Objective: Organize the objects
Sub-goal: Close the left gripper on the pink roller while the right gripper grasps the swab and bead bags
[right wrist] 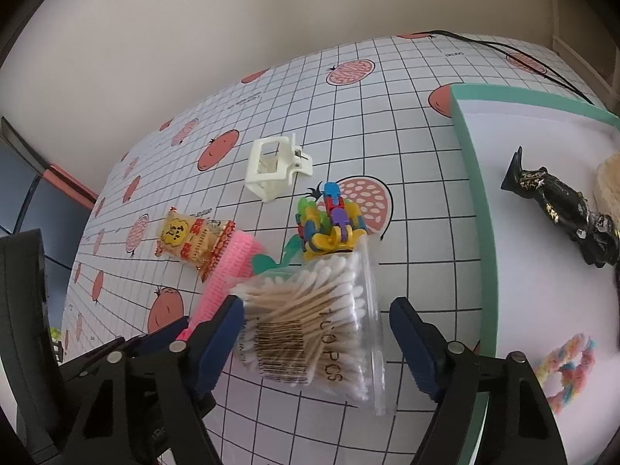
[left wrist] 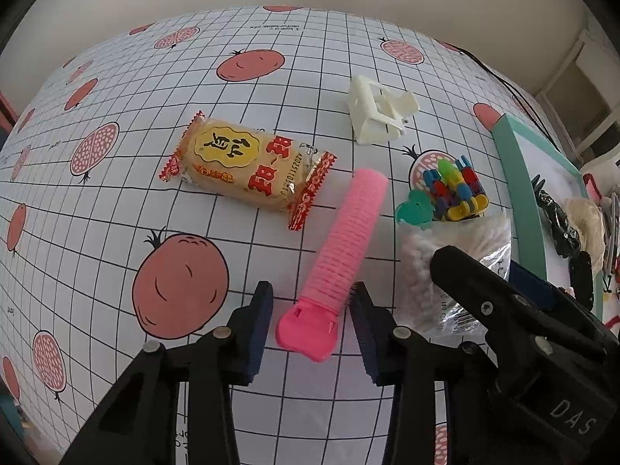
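Half the pink hair roller (right wrist: pixel 228 271) hidden.

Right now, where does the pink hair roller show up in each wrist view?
Left wrist: the pink hair roller lies lower centre, its flat end between the left gripper's jaws.
Right wrist: the roller is left of centre, partly hidden behind the cotton swab bag.
Shared landmark: the white hair claw clip.

Right gripper (right wrist: pixel 316 333) pointing down over bag of cotton swabs (right wrist: pixel 310 329) on checked tablecloth (right wrist: pixel 418 201), jaws apart either side, left pad touching bag. Behind: pink hair roller (right wrist: pixel 226 271), colourful toy (right wrist: pixel 329 224), white hair claw (right wrist: pixel 273 168), snack packet (right wrist: pixel 193 244). Rightward, green-rimmed tray (right wrist: pixel 471 178) holding black figurine (right wrist: pixel 562 209).
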Demonstrator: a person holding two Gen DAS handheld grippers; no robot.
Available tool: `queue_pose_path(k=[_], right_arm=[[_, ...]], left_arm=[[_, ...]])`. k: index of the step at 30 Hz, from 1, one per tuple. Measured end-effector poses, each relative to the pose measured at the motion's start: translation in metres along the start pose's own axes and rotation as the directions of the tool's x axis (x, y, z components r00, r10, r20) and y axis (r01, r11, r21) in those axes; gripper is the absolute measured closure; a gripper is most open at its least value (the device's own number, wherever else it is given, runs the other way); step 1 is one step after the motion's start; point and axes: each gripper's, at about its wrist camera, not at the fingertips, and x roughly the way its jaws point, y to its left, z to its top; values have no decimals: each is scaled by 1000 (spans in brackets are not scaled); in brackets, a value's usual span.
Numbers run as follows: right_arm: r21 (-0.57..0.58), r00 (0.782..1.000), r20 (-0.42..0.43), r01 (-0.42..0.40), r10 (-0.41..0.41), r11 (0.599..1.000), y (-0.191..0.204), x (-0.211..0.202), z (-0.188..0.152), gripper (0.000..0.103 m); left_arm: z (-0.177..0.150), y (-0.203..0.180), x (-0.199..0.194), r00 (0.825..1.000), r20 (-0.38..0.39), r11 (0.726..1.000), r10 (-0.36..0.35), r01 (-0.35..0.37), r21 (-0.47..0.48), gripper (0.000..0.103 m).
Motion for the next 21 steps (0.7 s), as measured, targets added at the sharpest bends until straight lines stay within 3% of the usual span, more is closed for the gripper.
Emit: queue_pose_path(k=[13, 21], right_arm=[[-69, 999, 36, -5, 7, 998, 13, -11, 3, 23], [-60, 1000, 2, -16, 16, 998, 13, -6, 2, 25]], left_arm=[[1, 2, -3, 1000, 0, 1000, -5, 5, -3, 60], [1, 2, -3, 1000, -1, 1000, 7, -7, 13, 60]])
